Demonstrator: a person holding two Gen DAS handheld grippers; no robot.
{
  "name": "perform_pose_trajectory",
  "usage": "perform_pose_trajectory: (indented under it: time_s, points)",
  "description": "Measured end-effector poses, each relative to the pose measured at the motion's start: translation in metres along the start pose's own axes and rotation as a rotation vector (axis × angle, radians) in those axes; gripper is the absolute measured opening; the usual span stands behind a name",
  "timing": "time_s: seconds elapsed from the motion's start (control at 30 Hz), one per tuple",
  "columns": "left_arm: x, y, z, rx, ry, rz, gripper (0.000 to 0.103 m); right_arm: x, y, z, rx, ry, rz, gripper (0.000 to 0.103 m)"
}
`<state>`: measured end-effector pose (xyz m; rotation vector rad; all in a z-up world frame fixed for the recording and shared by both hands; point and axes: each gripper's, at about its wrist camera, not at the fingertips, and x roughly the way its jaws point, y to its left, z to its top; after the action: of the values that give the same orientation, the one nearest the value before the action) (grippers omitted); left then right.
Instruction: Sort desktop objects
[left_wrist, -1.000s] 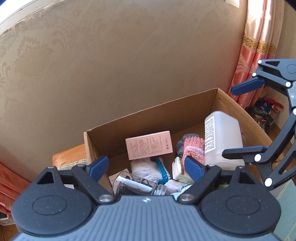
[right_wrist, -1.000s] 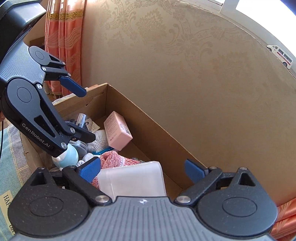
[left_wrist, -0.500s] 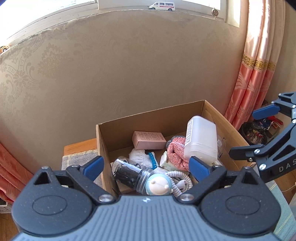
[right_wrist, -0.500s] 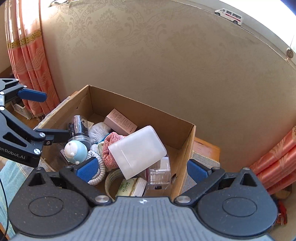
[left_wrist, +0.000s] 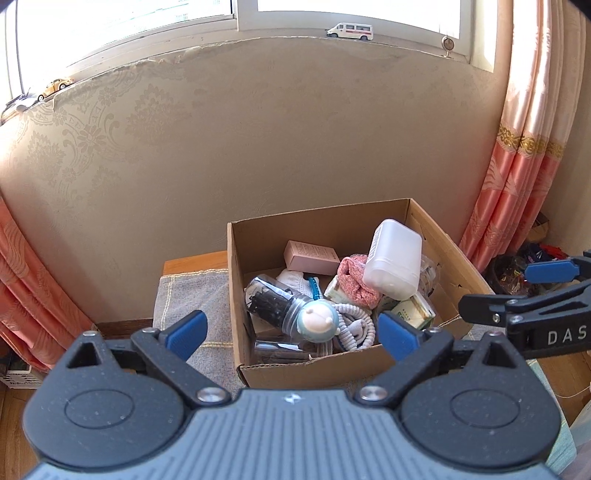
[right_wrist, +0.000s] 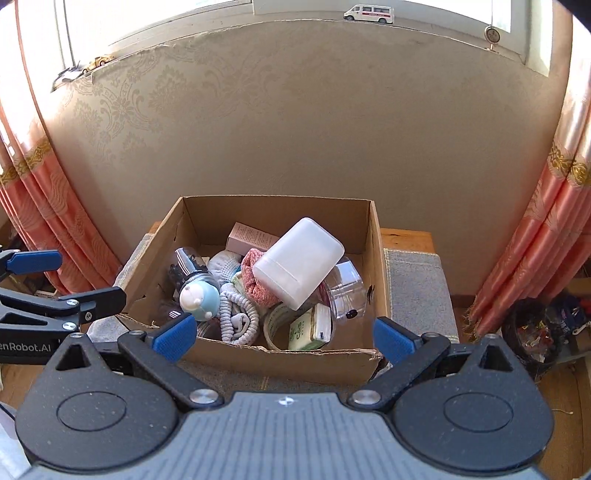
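Cardboard, brown, open-topped: the box (right_wrist: 380, 258) sits mid-frame in my right wrist view, on a grey woven mat (right_wrist: 415, 284) over a wooden tabletop (right_wrist: 406, 234). Beige patterned wall behind it; salmon-pink curtains (right_wrist: 546, 236) at both edges of frame. On the window sill, top of frame, a white toy van (right_wrist: 369, 14) & a small yellow toy car (right_wrist: 96, 61) upper left. Dark bin w/ colourful scraps (right_wrist: 535, 332) at lower right, well apart from the box.

Nothing stands btwn my tongs and the box; only its near wall is in front of the contents.

Inside the box, a jumble:
- big translucent white plastic jar (right_wrist: 299, 267), tilted, resting on top of the pile, centre-right
- pink knitted cloth (right_wrist: 255, 277) just beside & partly under it
- pink flat carton (right_wrist: 251, 236) toward the back wall
- clear jar w/ dark contents & pale-blue cartoon-head lid (right_wrist: 195, 291), lying on its side at left
- white knitted glove (right_wrist: 225, 264) btwn those
- grey-white coiled cord (right_wrist: 236, 314) near front
- tape roll (right_wrist: 275, 325) & green-white small carton (right_wrist: 310, 326) at front
- clear plastic cup (right_wrist: 349, 291) against the right wall

Left gripper (left_wrist: 291, 332) jaws wide, nothing btwn them, above the box's near left corner in the left wrist view. Right gripper (right_wrist: 284, 334) jaws wide too, nothing held, in front of the near wall.
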<state>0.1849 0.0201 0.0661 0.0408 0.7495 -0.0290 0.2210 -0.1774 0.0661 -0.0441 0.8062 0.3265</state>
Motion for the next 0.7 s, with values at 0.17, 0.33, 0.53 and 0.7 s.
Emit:
perform_pose_trajectory:
  time_s: [0.17,0.33,0.53,0.7]
  points:
    - [-0.008,0.0,-0.009,-0.068,0.009,0.047,0.098,-0.008,0.001,-0.016,0.119,-0.016,-0.031,0.103]
    - [-0.019,-0.002,-0.015,-0.092,0.022,0.062,0.098,-0.005,0.004,-0.027,0.146,0.029,-0.035,0.103]
    - [-0.026,-0.006,-0.017,-0.088,0.046,0.079,0.098,-0.006,0.007,-0.032,0.15,0.041,-0.048,0.103]
    - [-0.029,-0.007,-0.017,-0.091,0.049,0.071,0.098,-0.01,0.011,-0.034,0.133,0.038,-0.074,0.103]
